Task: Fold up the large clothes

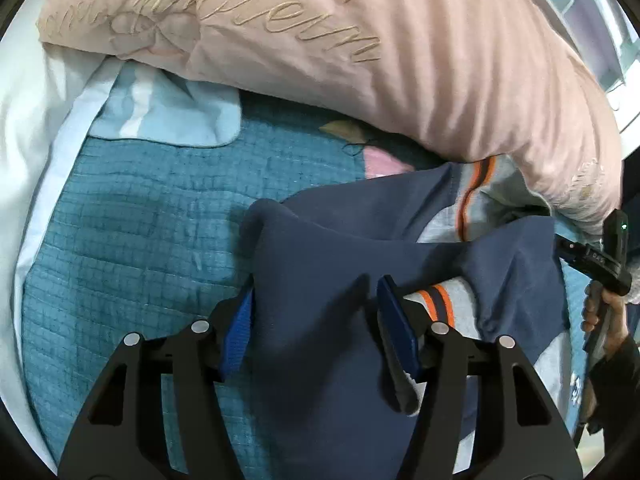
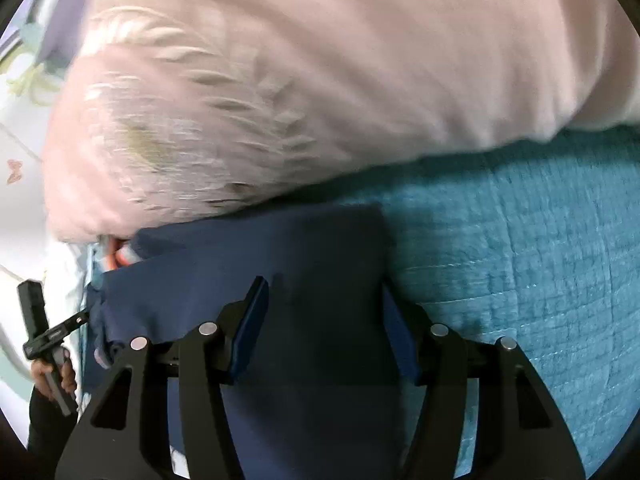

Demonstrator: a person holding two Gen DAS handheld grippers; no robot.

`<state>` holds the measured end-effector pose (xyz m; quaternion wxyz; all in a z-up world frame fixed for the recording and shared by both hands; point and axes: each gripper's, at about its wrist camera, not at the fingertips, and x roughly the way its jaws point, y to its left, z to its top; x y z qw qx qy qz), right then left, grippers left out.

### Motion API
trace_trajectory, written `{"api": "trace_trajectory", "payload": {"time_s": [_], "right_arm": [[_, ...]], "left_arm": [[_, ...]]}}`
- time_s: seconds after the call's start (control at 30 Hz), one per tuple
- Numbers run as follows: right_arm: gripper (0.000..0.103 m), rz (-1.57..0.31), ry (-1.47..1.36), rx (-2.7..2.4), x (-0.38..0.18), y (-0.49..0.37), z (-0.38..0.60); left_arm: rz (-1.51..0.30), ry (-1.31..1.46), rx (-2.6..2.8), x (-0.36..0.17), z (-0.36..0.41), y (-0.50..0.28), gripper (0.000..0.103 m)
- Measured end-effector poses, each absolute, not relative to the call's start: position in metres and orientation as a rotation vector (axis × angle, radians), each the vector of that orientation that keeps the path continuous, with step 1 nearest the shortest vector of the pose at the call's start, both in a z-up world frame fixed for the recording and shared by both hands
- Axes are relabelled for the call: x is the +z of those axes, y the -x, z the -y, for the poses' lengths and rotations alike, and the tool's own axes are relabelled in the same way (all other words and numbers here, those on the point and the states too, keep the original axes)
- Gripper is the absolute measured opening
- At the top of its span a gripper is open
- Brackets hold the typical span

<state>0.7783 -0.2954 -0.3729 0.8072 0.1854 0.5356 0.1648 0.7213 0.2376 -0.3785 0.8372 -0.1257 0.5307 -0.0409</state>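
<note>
I see the left gripper (image 1: 314, 300) wide, navy garment (image 1: 320, 248) bunched between its jaws, no clamp. Right gripper (image 2: 322, 300) likewise wide over navy cloth. Garment lies on teal quilt (image 1: 132, 220); pink duvet (image 1: 360, 40) at 12 o'clock touches it.
</note>
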Motion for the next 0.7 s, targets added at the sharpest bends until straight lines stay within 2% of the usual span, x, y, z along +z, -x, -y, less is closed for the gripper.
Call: {"api": "trace_trajectory", "payload": {"time_s": [0.1,0.17,0.37,0.4,0.43,0.47,0.5,0.57,0.7], "right_arm": [[0.055,-1.127,-0.476,0.366,-0.376,-0.780,0.307],[0.053,-1.107,-0.470,0.394,-0.372,-0.780,0.308],[0.051,-1.066,-0.471,0.356,-0.380,-0.779,0.308],[0.038,-1.058,-0.444,0.343,-0.378,-0.778,0.308],[0.027,-1.058,-0.418,0.328,-0.380,-0.779,0.302],[0.016,-1.059,-0.411,0.323,-0.379,-0.778,0.305],[0.012,-1.049,-0.430,0.341,-0.377,-0.777,0.308],[0.011,-1.031,-0.417,0.359,-0.370,-0.772,0.306],[0.010,-0.959,-0.413,0.382,-0.346,-0.756,0.309]], "left_arm": [[-1.142,0.300,-0.075,-0.385,-0.240,-0.726,0.060],[-1.121,0.304,-0.107,-0.380,-0.236,-0.728,0.057],[-1.116,0.292,-0.073,-0.384,-0.233,-0.744,0.058],[-1.108,0.305,-0.073,-0.381,-0.234,-0.746,0.058],[-1.092,0.314,-0.075,-0.379,-0.235,-0.746,0.045],[-1.081,0.320,-0.094,-0.375,-0.235,-0.746,0.028],[-1.079,0.314,-0.114,-0.373,-0.236,-0.747,0.023],[-1.070,0.263,-0.131,-0.368,-0.228,-0.745,0.014],[-1.017,0.251,-0.146,-0.350,-0.224,-0.733,0.011]]}}
